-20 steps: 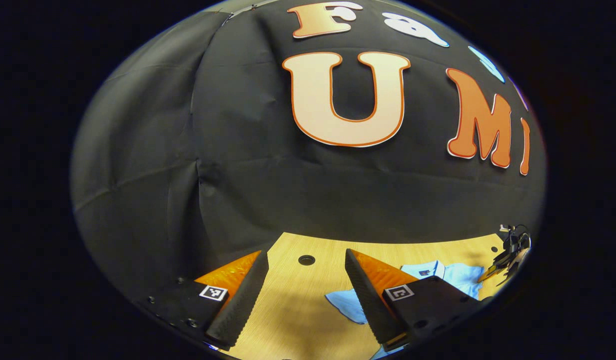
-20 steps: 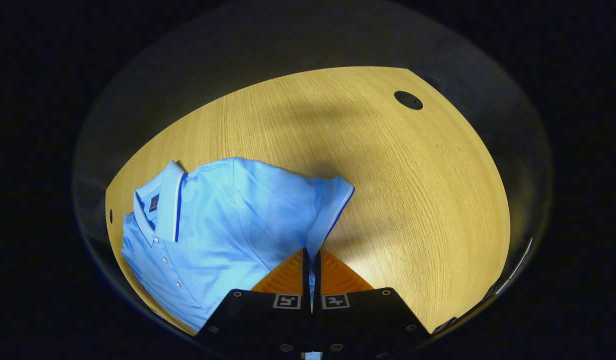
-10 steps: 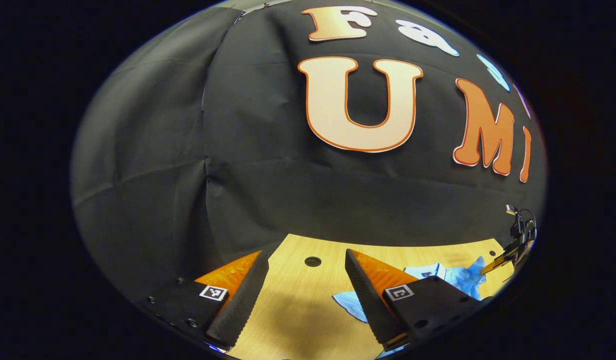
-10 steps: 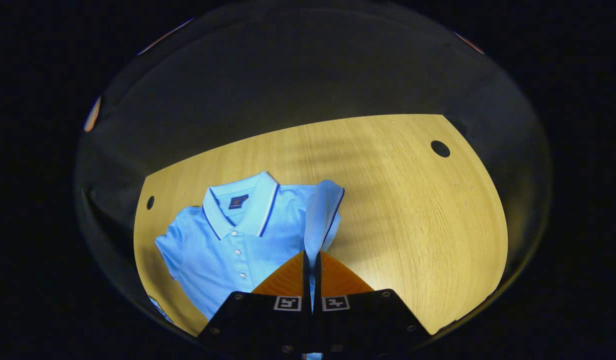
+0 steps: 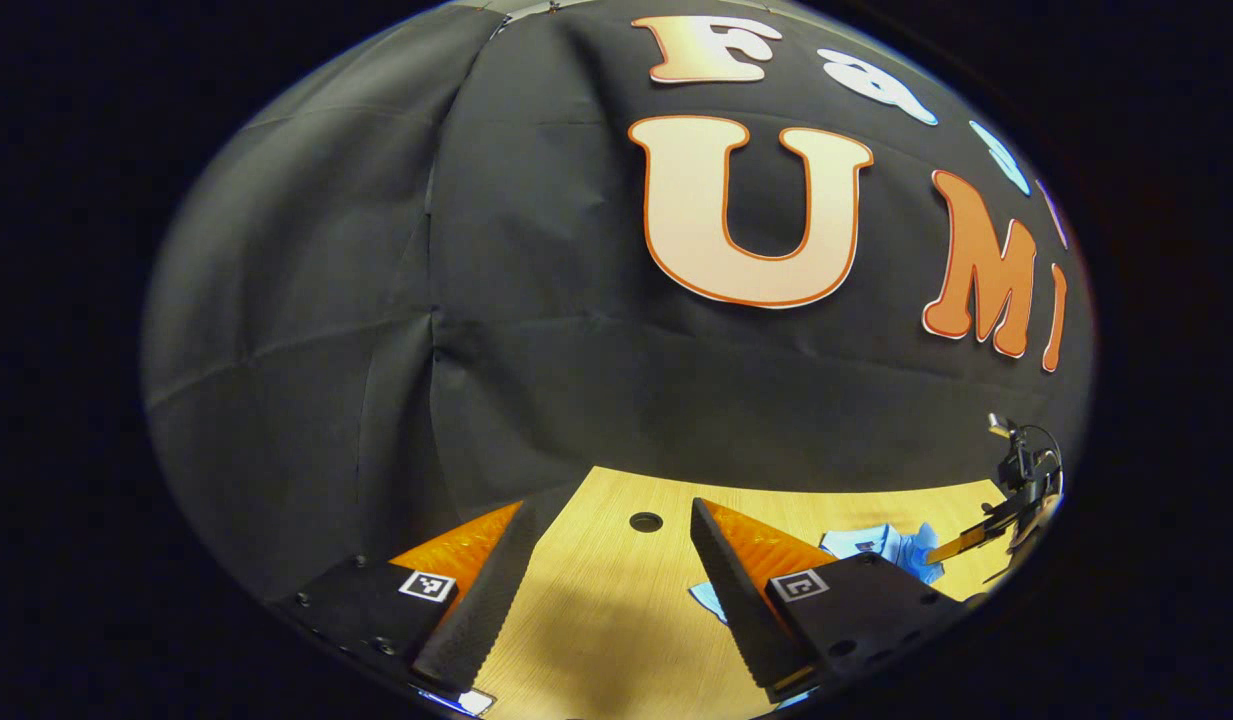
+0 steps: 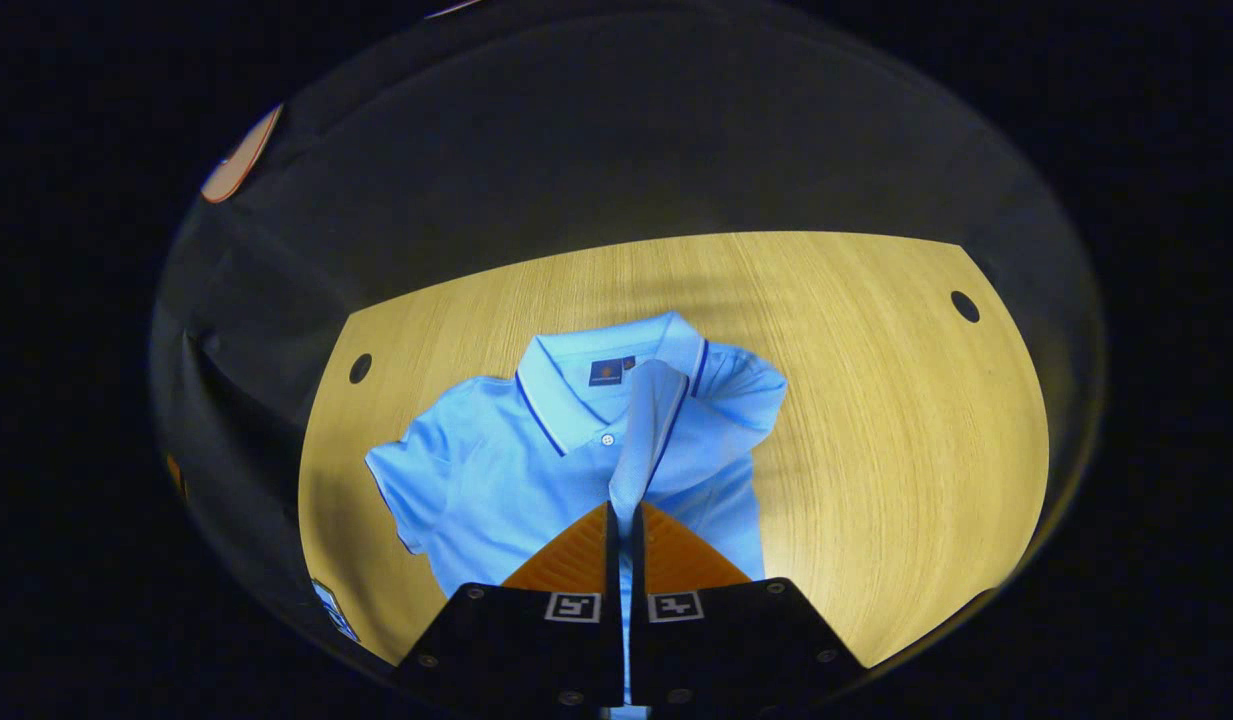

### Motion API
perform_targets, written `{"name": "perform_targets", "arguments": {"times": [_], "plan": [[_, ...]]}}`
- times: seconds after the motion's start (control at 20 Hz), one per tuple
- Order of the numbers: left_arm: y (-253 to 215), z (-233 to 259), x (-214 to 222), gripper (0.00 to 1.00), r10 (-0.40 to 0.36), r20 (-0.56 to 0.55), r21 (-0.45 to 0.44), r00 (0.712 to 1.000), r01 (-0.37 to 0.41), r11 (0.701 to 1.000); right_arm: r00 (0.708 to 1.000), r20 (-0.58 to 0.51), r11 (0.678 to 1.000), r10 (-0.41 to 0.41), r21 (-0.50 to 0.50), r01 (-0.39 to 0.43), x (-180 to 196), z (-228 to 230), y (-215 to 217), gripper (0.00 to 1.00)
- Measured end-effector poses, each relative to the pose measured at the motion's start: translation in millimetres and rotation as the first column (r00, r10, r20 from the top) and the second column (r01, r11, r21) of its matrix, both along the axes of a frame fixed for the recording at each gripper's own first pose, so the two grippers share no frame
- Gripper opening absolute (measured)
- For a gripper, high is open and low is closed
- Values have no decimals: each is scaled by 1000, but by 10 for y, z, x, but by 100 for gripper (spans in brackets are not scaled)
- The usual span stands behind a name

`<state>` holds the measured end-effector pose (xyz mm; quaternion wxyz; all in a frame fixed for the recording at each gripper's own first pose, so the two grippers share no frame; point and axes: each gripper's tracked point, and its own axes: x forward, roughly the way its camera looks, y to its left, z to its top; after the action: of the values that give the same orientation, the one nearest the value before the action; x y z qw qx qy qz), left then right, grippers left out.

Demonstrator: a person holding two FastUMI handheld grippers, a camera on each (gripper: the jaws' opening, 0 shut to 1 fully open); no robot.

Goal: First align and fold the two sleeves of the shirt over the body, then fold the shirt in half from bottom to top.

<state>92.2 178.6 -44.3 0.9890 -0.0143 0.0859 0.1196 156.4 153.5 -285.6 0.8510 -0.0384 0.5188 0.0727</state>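
We find the light blue polo shirt [image 6: 536, 480] lying face up on the wooden table [image 6: 876, 450], collar toward the booth's wall. The right gripper [image 6: 622, 520] is clamped on the shirt's right-hand sleeve [image 6: 648, 430], both fingers pressed against the cloth, and holds it raised above the shirt's body (the trimmed cuff stands over the collar area). The other sleeve [image 6: 401, 480] lies flat on the table. In the left gripper view, we note the left gripper [image 5: 606, 580] with its fingers spread wide and nothing between them, held above bare tabletop beside a round hole [image 5: 645, 521]. That view also shows the shirt [image 5: 881, 545] farther off, with the right gripper [image 5: 961, 545] above it.
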Motion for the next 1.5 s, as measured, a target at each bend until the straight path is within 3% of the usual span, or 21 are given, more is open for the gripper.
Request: {"name": "perform_targets", "arguments": {"times": [0.05, 0.15, 0.2, 0.25, 0.4, 0.5, 0.65, 0.7, 0.85, 1.1, 1.3, 1.5], "plan": [[15, -14, -1, 98, -1, -4, -4, 1000, 1, 1000, 999, -20, 999, 27, 26, -26, -79, -37, 126, 4], [21, -67, 10, 96, -5, -17, -10, 1000, 5, 1000, 997, -39, 995, 69, 81, -66, -218, -14, 361, 19], [10, -87, 14, 96, -8, -24, -17, 1000, 7, 1000, 996, -29, 993, 80, 91, -77, -243, 6, 418, 16], [-8, -125, 16, 98, -11, -32, -28, 999, 11, 1000, 996, -16, 992, 87, 95, -85, -274, 61, 439, 22], [-114, -288, 39, 98, -29, -80, -72, 996, 23, 997, 995, 21, 988, 97, 116, -99, -397, 190, 471, 77], [-207, -487, 34, 98, -43, -147, -89, 988, 30, 996, 994, 30, 984, 104, 143, -108, -513, 256, 446, 99], [-445, -779, 92, 96, -97, -236, -153, 967, 61, 986, 992, 54, 988, 113, 100, -118, -667, 265, 210, 99], [-552, -896, 126, 100, -121, -265, -178, 957, 75, 981, 992, 51, 989, 117, 88, -121, -733, 229, 137, 99], [-808, -1218, 346, 100, -165, -327, -221, 931, 95, 971, 997, 22, 991, 71, 108, -73, -944, 199, -87, 99], [-1097, -1653, 704, 99, -169, -435, -205, 885, 86, 975, 1000, 23, 994, -15, 108, 12, -1173, 206, -554, 99], [-1386, -1951, 912, 100, -200, -495, -222, 845, 99, 970, 994, 10, 983, -106, 149, 103, -1337, 179, -908, 99], [-1478, -2334, 1075, 97, -182, -550, -213, 815, 73, 974, 985, -26, 970, -168, 174, 170, -1523, 146, -1197, 99]]}}
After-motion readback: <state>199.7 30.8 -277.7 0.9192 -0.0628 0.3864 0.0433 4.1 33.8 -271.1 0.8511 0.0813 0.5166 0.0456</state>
